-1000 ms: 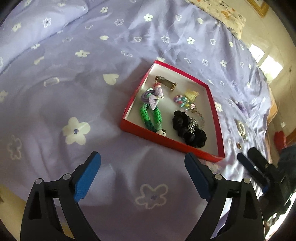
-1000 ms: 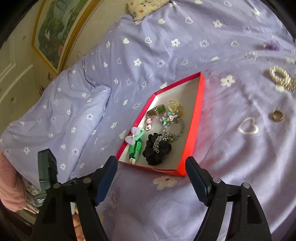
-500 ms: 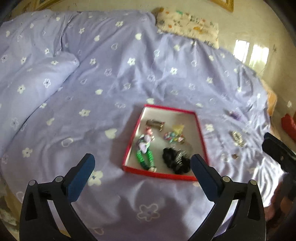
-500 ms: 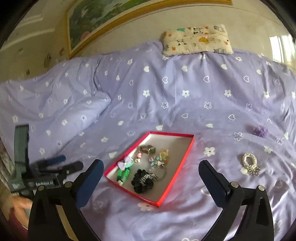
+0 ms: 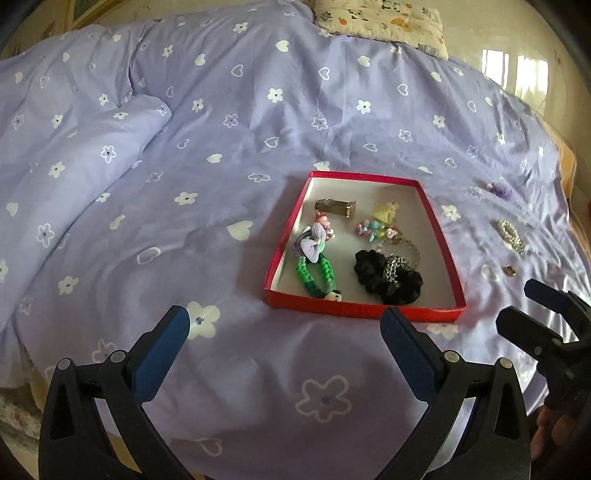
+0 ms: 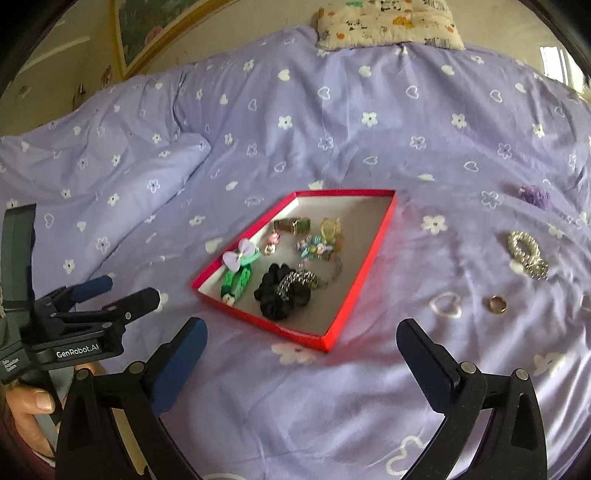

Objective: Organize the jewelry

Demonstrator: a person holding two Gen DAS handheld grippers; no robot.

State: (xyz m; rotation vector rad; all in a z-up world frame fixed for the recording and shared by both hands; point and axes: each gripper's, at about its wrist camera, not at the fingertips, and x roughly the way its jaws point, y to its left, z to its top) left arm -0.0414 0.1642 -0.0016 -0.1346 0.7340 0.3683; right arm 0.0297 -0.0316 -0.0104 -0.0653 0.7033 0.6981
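A red tray lies on the purple bedspread. It holds a black scrunchie, a green braided band, a purple bow, beads and a gold clip. Outside it, to the right, lie a pearl bracelet, a gold ring and a purple scrunchie. My left gripper is open and empty, short of the tray. My right gripper is open and empty, near the tray's front corner.
A patterned pillow lies at the head of the bed. A folded quilt bulges at the left. A framed picture hangs on the wall. The bed's edge runs just below the grippers.
Both grippers have pulled back and up from the tray, so more of the bed shows. Both stay open and empty. Nothing in the tray has moved.
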